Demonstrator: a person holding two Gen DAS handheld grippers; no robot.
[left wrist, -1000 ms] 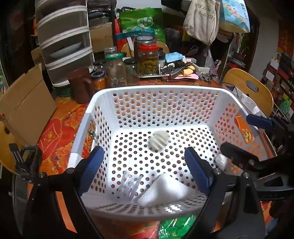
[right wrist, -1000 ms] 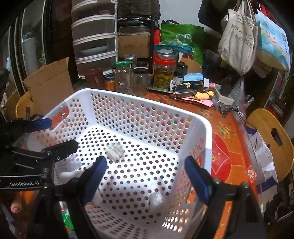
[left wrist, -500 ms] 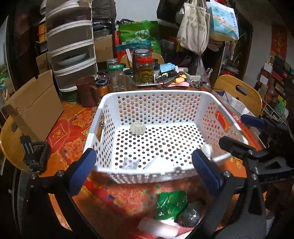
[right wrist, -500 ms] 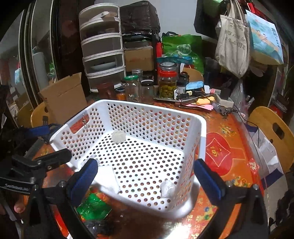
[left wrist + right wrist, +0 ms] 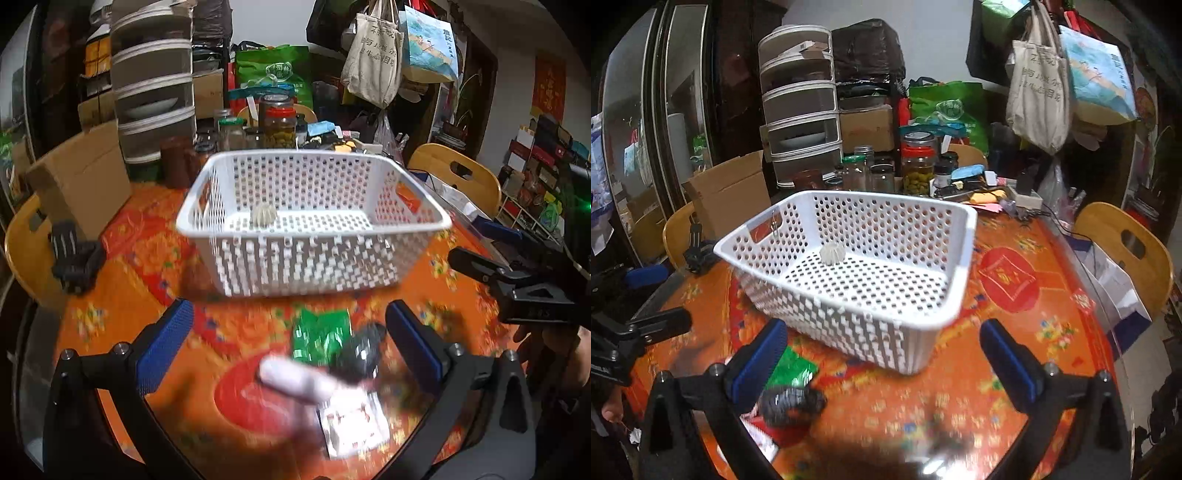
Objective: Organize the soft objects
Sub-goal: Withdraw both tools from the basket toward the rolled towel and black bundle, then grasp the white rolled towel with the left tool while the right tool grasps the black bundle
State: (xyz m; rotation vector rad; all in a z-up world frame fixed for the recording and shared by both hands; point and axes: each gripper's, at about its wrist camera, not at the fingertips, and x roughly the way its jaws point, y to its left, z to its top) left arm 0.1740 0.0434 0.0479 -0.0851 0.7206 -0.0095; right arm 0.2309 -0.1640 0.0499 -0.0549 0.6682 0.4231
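Note:
A white perforated basket (image 5: 421, 236) (image 5: 960, 266) stands on the orange table with a small ribbed white object (image 5: 263, 215) (image 5: 832, 254) inside near its back wall. In front of it lie a green packet (image 5: 320, 338) (image 5: 792, 369), a dark crinkled bundle (image 5: 360, 356) (image 5: 792, 402), a white roll (image 5: 291, 378) and a white printed packet (image 5: 352, 428). My left gripper (image 5: 288, 341) is open and empty above these loose items. My right gripper (image 5: 882, 358) is open and empty before the basket's near corner.
Glass jars (image 5: 279, 123) (image 5: 918, 166), a cardboard box (image 5: 79, 177), stacked drawers (image 5: 801, 122) and clutter crowd the table's far side. Wooden chairs (image 5: 456, 175) (image 5: 1126, 251) stand at the right. A black clamp (image 5: 75, 254) lies at the left.
Both grippers have pulled back and up from the basket, both open throughout. The loose items in front of the basket have come into view.

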